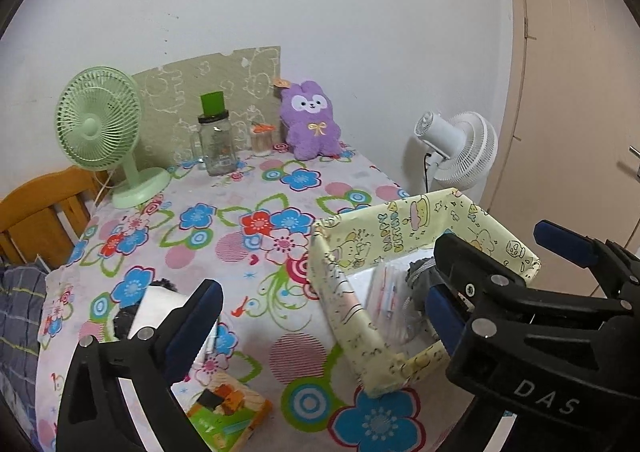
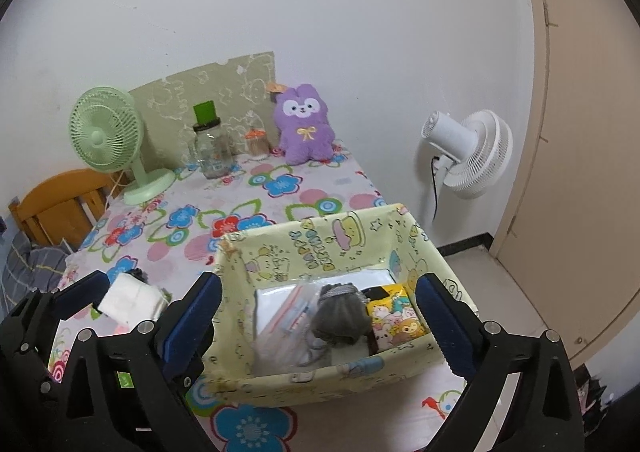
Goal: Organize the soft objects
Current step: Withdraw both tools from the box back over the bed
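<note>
While both the left gripper [image 1: 320,316] and right gripper [image 2: 318,306] hang wide-jawed and empty, box [image 2: 320,382] holds grey pouch [image 2: 338,316]; tissue pack [image 2: 132,302], purple plush [image 2: 304,124] remain on desk [image 2: 280,192].

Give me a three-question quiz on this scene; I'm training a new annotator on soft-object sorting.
1. True or false: the purple plush toy lies inside the yellow box.
2. Which item is in the box? A) grey knitted item B) green fan C) glass jar
3. Fill in: the right gripper is ____, with nothing between its fingers.

Key: 1 false, it stands at the table's far edge by the wall; 2 A; 3 open.
</note>
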